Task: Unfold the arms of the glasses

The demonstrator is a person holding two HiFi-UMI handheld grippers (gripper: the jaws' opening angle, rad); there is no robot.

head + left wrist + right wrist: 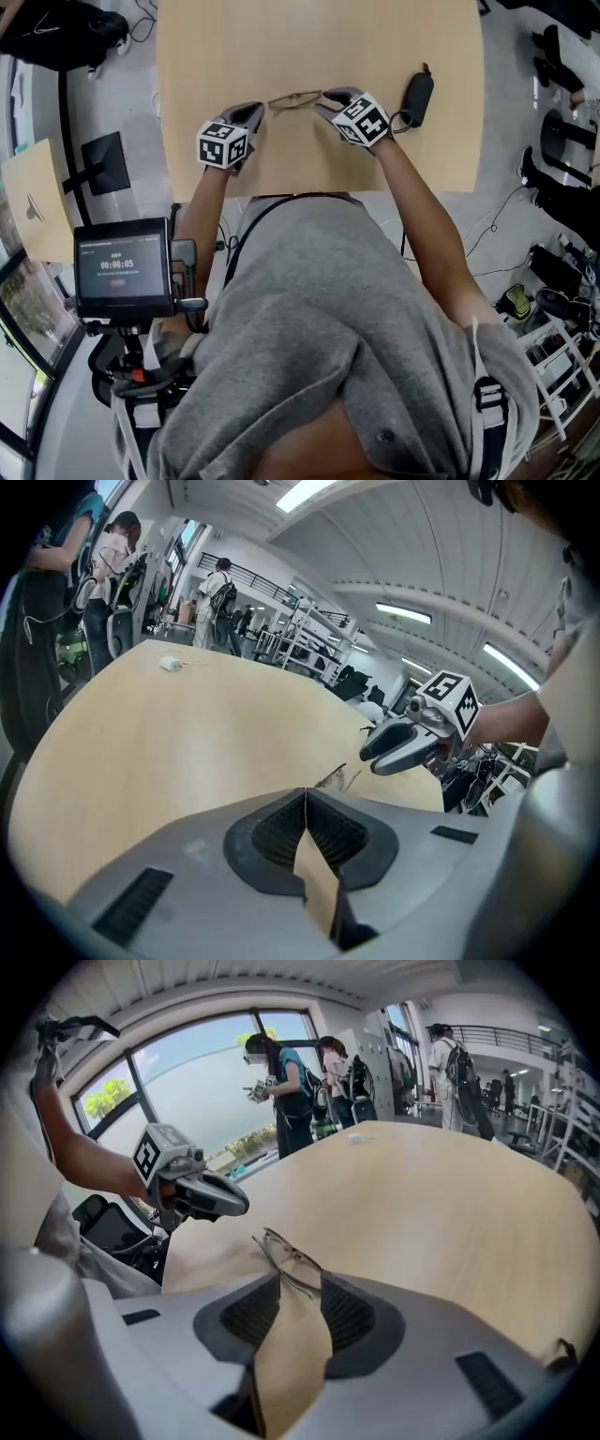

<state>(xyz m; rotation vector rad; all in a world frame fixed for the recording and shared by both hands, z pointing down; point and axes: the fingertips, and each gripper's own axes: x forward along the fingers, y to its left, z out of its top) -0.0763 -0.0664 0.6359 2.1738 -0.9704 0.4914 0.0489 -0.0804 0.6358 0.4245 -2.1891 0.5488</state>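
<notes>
Looking down in the head view, I count one pair of glasses (295, 97), two grippers, one dark case (417, 97) and one small screen (122, 267). The glasses lie at the middle of the pale wooden table (281, 47), stretched between the left gripper (258, 111) and the right gripper (328, 96). The case lies shut just right of the right gripper, so its contents cannot be seen. The screen sits off the table at lower left, and nothing crowds the glasses.

In the left gripper view, that gripper's jaws meet at the tips. The glasses (339, 778) come out right at the seam, pinched there as far as I can tell. The right gripper (367, 754) hangs just past them at centre right. One small white thing (171, 664) sits far up the table at upper left, and three bystanders (217, 597) stand beyond it.

In the right gripper view, its jaws stand apart with bare tabletop showing in the gap. The near end of the glasses (284, 1255) sits between the tips without being squeezed. The left gripper (239, 1206) is at centre left, at the far end of the frame. The white thing (354, 1138) is at top centre.
</notes>
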